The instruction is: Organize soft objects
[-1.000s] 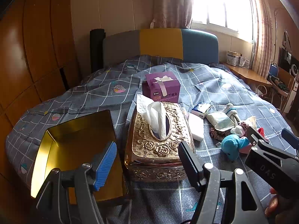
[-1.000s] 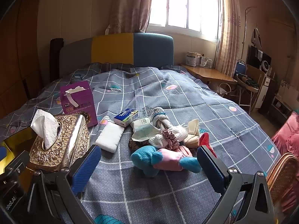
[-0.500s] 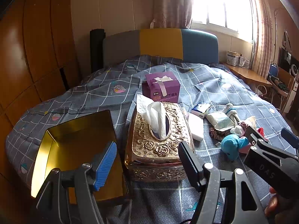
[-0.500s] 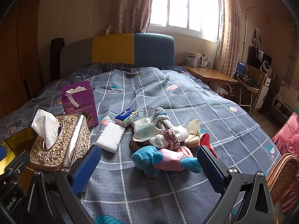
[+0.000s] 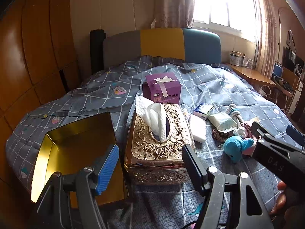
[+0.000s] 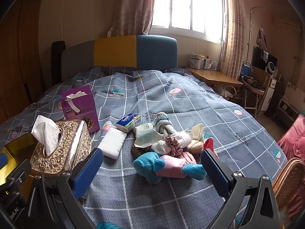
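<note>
Both tools hang above the grey checked bedcover [image 6: 171, 103] with nothing between their fingers. The left gripper [image 5: 150, 164] is spread wide in front of the ornate golden metal tissue box [image 5: 160, 145]. The right gripper [image 6: 152, 168] is also spread, just before the blue and pink plush toy [image 6: 164, 168]. This toy lies to the right of the tissue box, at the near edge of a heap of small soft things [image 6: 171, 139]. An open yellow tin tray [image 5: 76, 148] sits to the left of the tissue box.

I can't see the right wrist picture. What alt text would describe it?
Open right tongs frame a blue and pink plush toy at the front of a heap of small soft things on a grey checked bedspread. To the left sit an ornate gold tissue box, a white pad and a purple carton.
</note>
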The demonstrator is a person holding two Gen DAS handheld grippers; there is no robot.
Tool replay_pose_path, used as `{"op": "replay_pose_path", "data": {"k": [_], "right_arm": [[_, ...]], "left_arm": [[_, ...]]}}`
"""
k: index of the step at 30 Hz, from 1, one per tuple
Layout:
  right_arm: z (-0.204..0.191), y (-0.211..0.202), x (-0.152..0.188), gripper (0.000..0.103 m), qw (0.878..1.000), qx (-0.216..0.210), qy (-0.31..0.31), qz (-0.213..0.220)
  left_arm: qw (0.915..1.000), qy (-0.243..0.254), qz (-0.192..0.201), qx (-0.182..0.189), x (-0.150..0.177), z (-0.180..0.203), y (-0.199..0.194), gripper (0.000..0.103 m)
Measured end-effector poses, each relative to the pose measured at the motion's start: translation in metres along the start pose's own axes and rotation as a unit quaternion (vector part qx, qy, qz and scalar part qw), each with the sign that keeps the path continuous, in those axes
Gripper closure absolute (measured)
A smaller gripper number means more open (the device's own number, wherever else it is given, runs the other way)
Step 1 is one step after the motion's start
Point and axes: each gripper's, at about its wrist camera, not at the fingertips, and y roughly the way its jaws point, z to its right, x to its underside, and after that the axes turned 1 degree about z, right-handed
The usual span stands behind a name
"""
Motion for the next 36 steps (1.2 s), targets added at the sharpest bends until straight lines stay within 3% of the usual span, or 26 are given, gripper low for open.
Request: {"op": "replay_pose_path", "data": {"k": [3,5,9,11,13,16,17,20,23,25,29,31,36], "right_arm": [[0.008,0.005,-0.003,0.0,1.0,-0.005,0.008,-0.003],[0.018,0.009,-0.008,0.0,1.0,-0.011,0.017,-0.006],[0.054,0.028,-0.02,0.0,0.998,-0.034,0.055,-0.028],[0.079,0.042,-0.024,0.0,0.996,-0.028,0.076,-0.045],[0.106,0.057,-0.026,0.0,0.993,-0.018,0.1,-0.062],[0.142,0.076,-0.026,0.0,0.989,0.012,0.126,-0.077],[0.153,0.081,-0.025,0.0,0.988,0.019,0.134,-0.079],[0.179,0.092,-0.022,0.0,0.983,0.033,0.162,-0.074],[0.194,0.098,-0.016,0.0,0.979,0.031,0.189,-0.069],[0.199,0.101,-0.012,0.0,0.975,0.028,0.207,-0.077],[0.203,0.1,-0.011,0.0,0.973,0.012,0.222,-0.068],[0.204,0.1,-0.01,0.0,0.97,0.002,0.232,-0.071],[0.208,0.1,-0.008,0.0,0.967,-0.003,0.245,-0.07]], "left_arm": [[0.9999,0.009,-0.005,0.009,0.0,0.002,0.001,0.033],[0.9991,0.015,-0.012,0.038,-0.003,0.003,0.001,0.033],[0.9898,0.021,-0.019,0.139,-0.012,0.008,0.0,0.028],[0.985,0.023,0.019,0.17,-0.017,0.017,-0.004,0.025],[0.9799,0.028,0.03,0.195,-0.022,0.03,-0.006,0.025],[0.9752,0.07,-0.02,0.209,-0.032,0.056,0.017,0.025],[0.9693,0.06,-0.055,0.232,-0.035,0.053,0.02,0.025],[0.9616,0.084,-0.07,0.252,-0.038,0.077,0.03,0.025],[0.9464,0.122,-0.097,0.283,-0.032,0.106,0.044,0.028],[0.9315,0.165,-0.117,0.302,-0.026,0.129,0.054,0.033],[0.9156,0.256,-0.083,0.299,-0.014,0.168,0.056,0.035],[0.903,0.305,-0.078,0.293,-0.006,0.186,0.061,0.035],[0.8849,0.371,-0.077,0.271,0.01,0.217,0.086,0.035]]}}
